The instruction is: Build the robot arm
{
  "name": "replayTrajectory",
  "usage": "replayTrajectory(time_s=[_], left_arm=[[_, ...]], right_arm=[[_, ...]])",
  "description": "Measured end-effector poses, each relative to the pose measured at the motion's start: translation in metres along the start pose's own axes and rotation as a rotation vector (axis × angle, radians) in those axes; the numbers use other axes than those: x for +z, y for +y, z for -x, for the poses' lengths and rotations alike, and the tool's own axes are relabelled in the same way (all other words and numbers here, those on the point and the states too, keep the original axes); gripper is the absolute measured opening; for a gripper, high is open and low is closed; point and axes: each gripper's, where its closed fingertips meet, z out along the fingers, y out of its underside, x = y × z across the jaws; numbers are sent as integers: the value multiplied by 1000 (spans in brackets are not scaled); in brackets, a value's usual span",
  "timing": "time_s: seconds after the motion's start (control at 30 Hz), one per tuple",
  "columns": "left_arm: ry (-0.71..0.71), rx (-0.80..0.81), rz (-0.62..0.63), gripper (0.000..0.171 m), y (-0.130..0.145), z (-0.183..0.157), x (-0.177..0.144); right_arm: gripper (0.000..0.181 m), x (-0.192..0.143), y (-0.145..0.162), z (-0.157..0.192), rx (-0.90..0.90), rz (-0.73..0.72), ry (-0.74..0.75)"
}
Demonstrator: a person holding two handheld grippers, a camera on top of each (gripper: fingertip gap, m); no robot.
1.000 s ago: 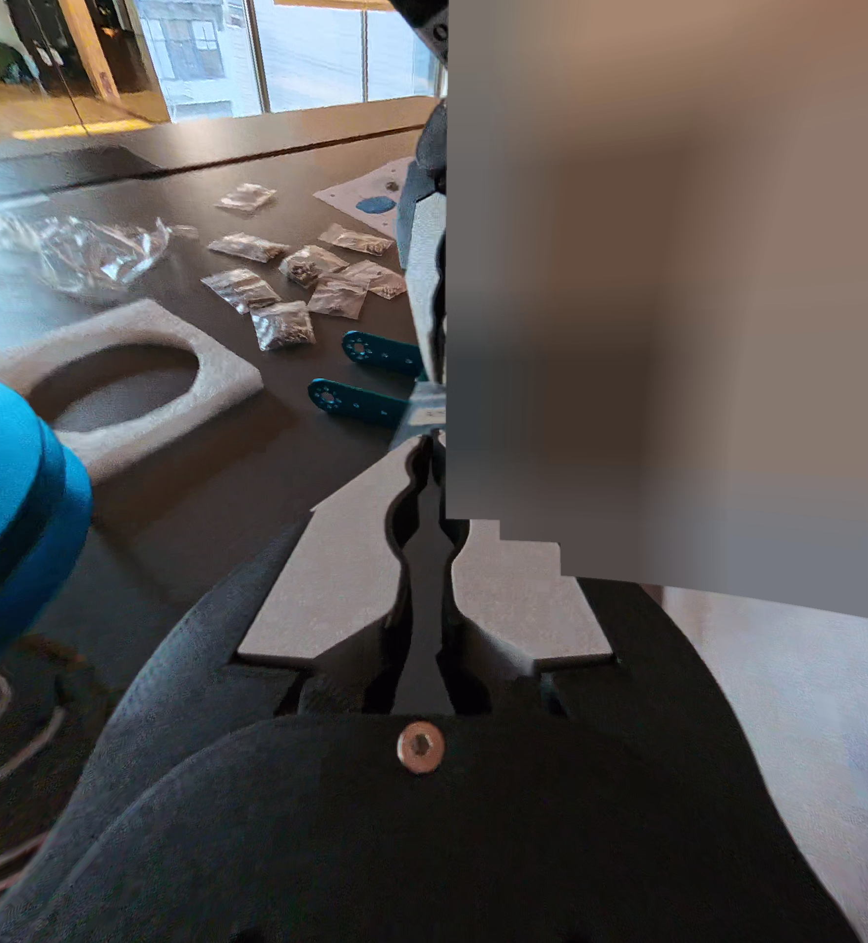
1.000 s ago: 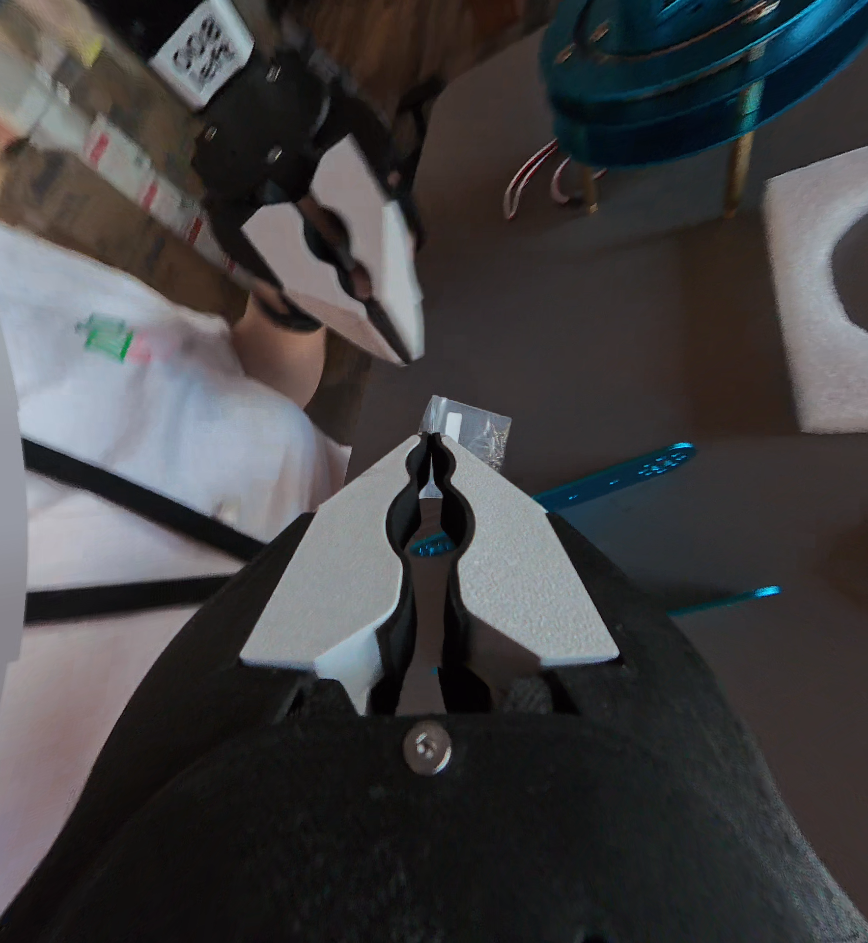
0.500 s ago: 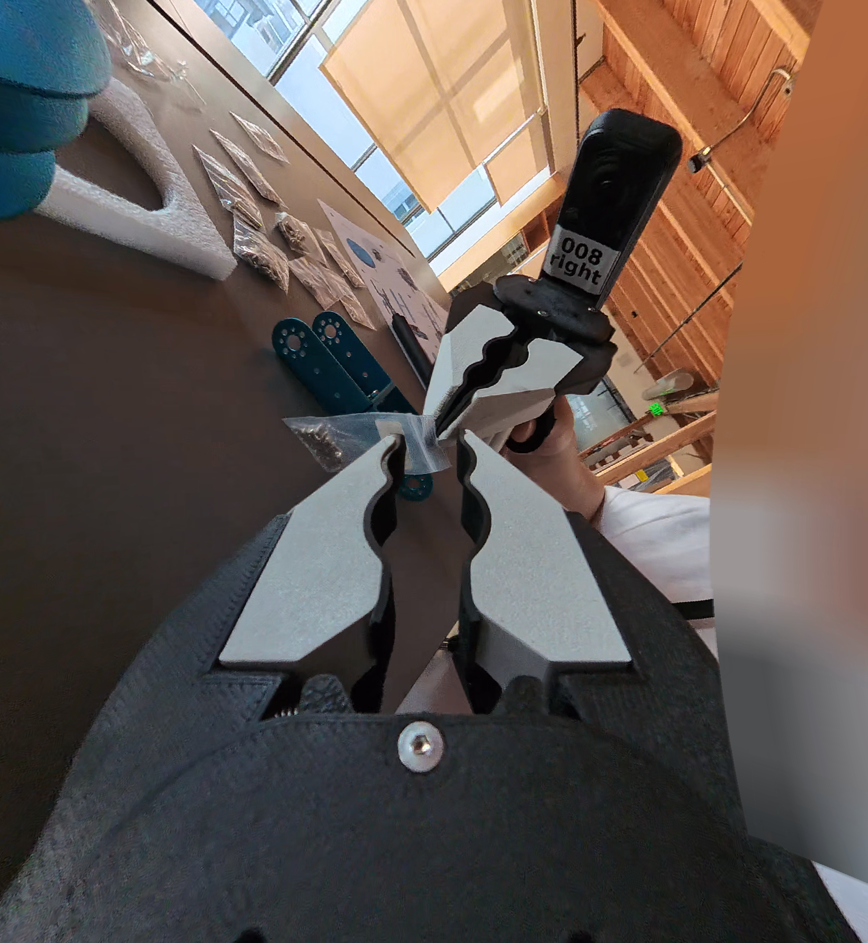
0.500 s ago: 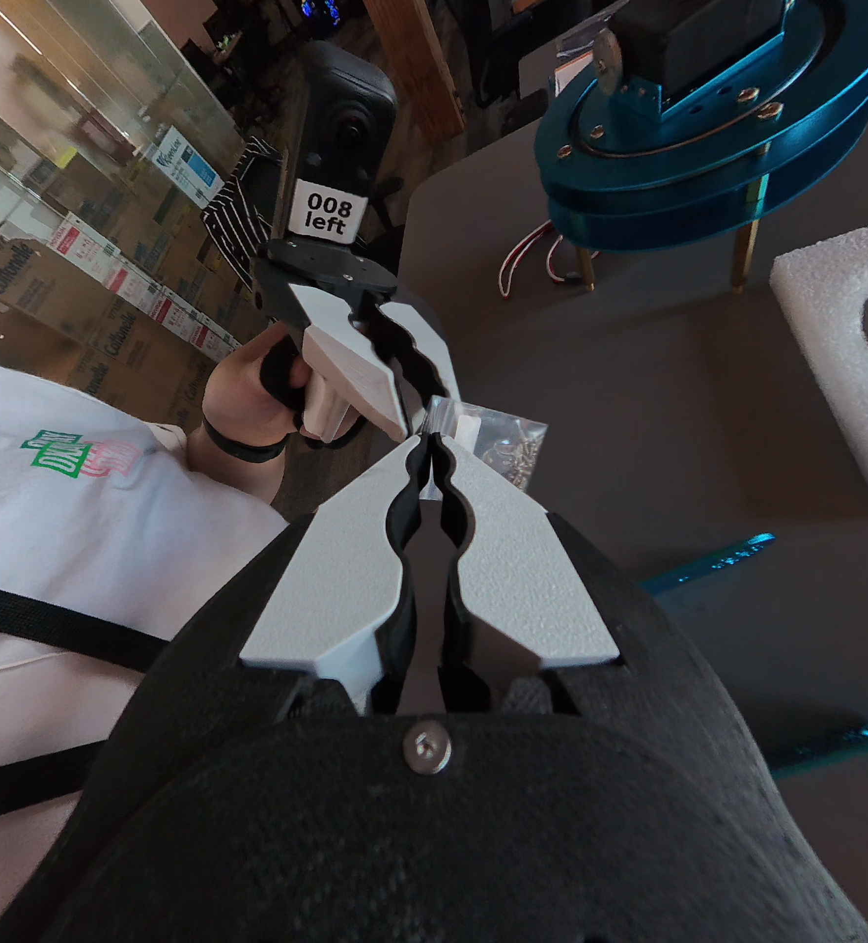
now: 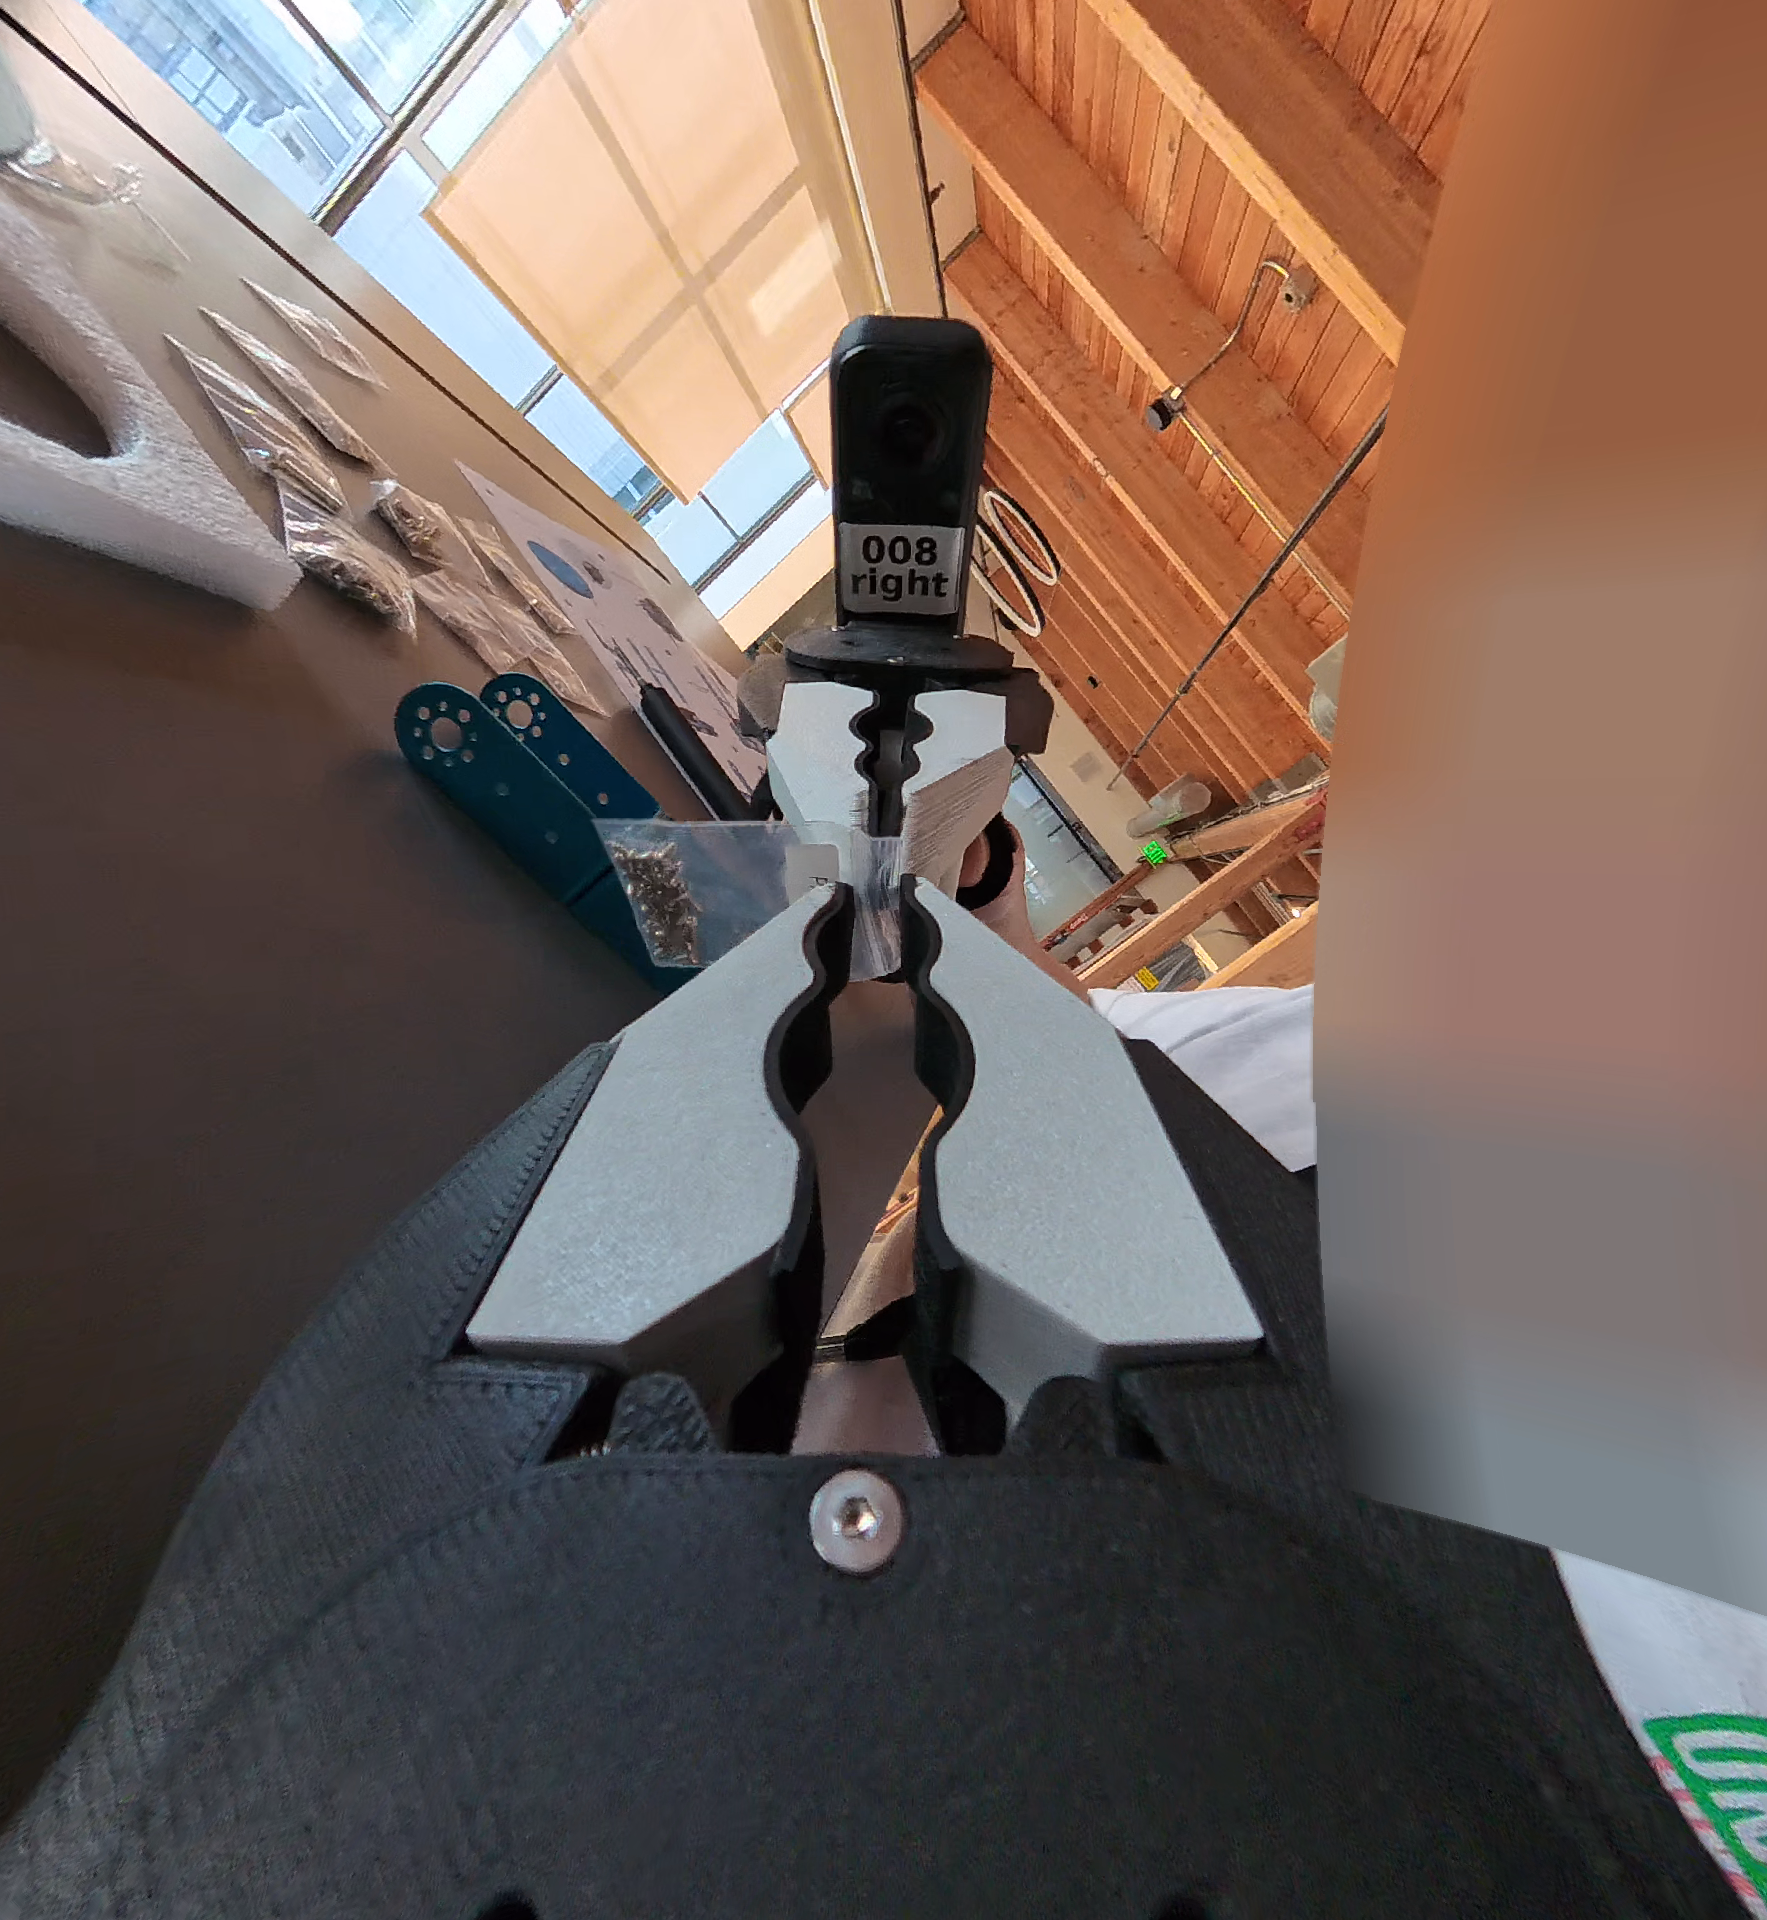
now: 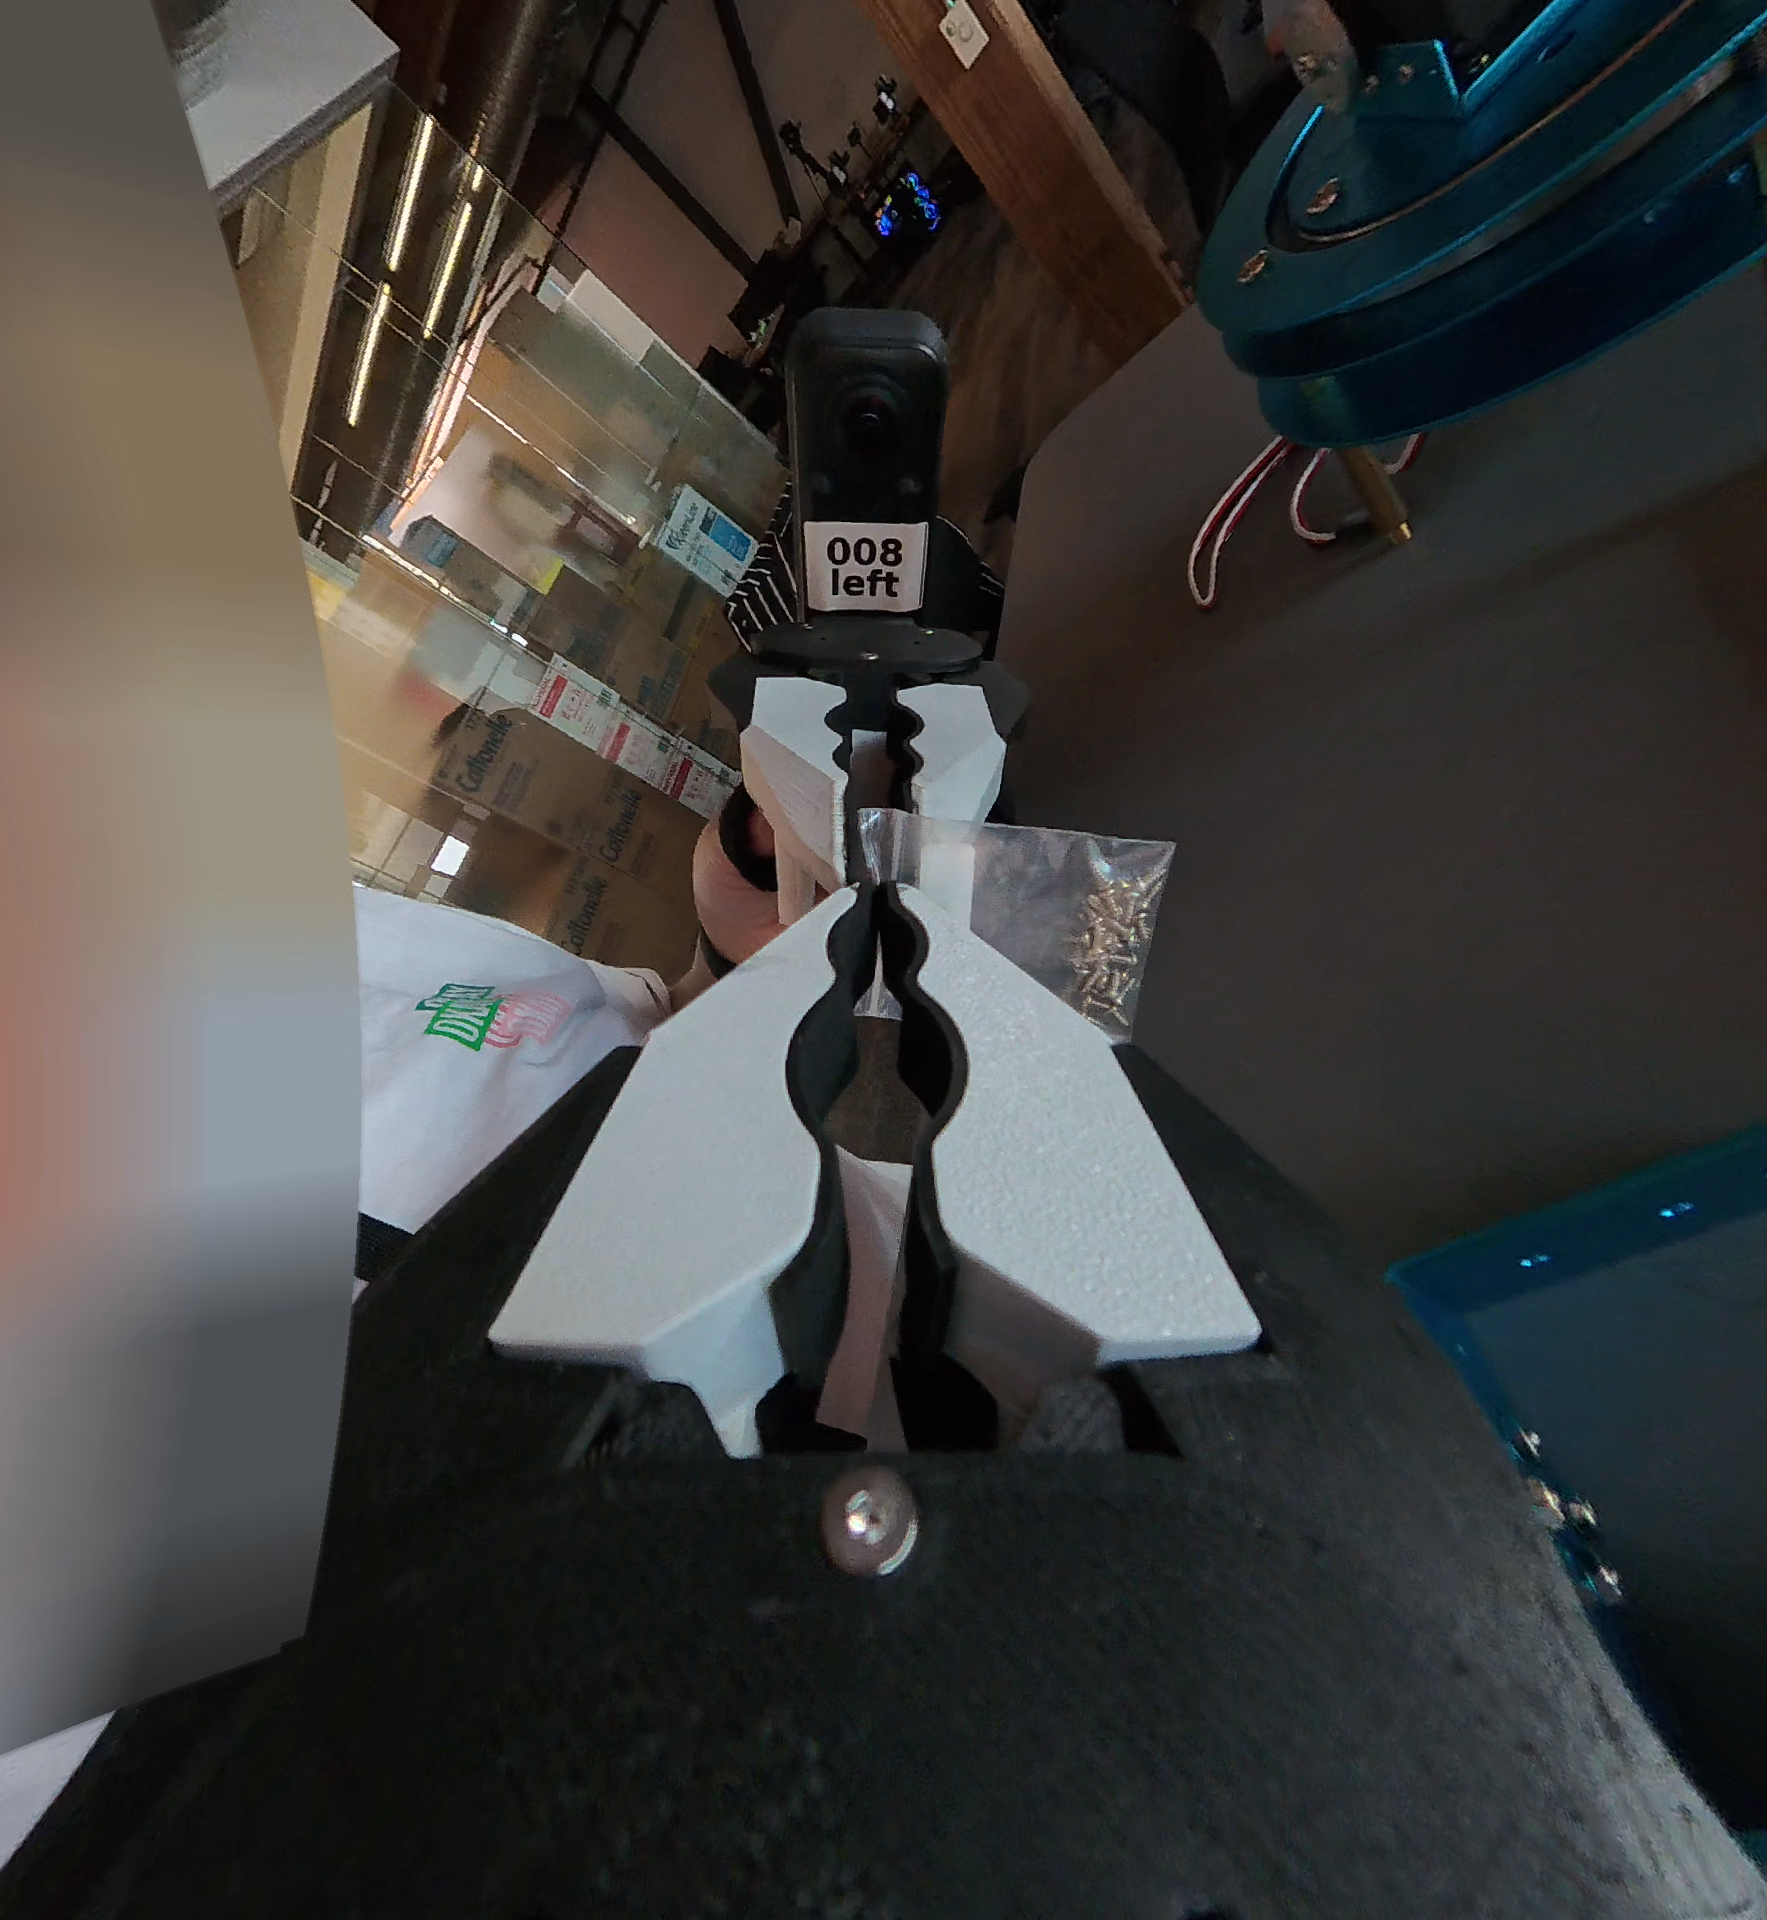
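Observation:
A small clear plastic bag of screws (image 5: 713, 883) hangs in the air between my two grippers, which face each other tip to tip. My right gripper (image 6: 877, 896) is shut on one edge of the bag (image 6: 1055, 904); it also shows in the left wrist view (image 5: 884, 831). My left gripper (image 5: 871, 899) has its jaws a narrow gap apart, with the same edge of the bag lying between the tips. It also shows in the right wrist view (image 6: 868, 831). The screws (image 6: 1107, 935) sit bunched at the bag's far end.
On the dark table (image 5: 183, 935) lie two blue metal bars (image 5: 505, 769), a white foam block (image 5: 79, 488), several small parts bags (image 5: 339, 540) and a printed sheet (image 5: 588, 592). A blue round assembly (image 6: 1481, 208) and a blue plate (image 6: 1637, 1299) stand by the right gripper. A person's white shirt (image 6: 484, 1091) is close. Only a small space, under 4 cm, lies between the two pairs of fingers. The blue plate (image 6: 1637, 1299) is about equally far from each gripper, around 12 cm.
Both grippers swung up to face each other head on. The left gripper opened from shut, then narrowed around the bag's edge. The right gripper kept its hold on the bag.

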Motion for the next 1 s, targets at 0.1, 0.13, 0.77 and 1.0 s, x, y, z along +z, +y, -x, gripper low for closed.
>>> replayTrajectory(time_s=[0.1, 0.13, 0.77, 1.0], left_arm=[[33, -24, -1, 6, -1, -2, 1], [55, -40, -5, 6, -2, -5, 1], [-208, 61, 149, 0, 11, 29, 1], [-230, 44, 167, 0, 15, 35, 0]], right_arm=[[0, -1, -1, 2, 16, -9, -25], [0, -2, -2, 5, 22, -17, -42], [0, -2, 11, -27, -349, 122, 366], [0, -2, 14, -33, -394, 158, 438]])
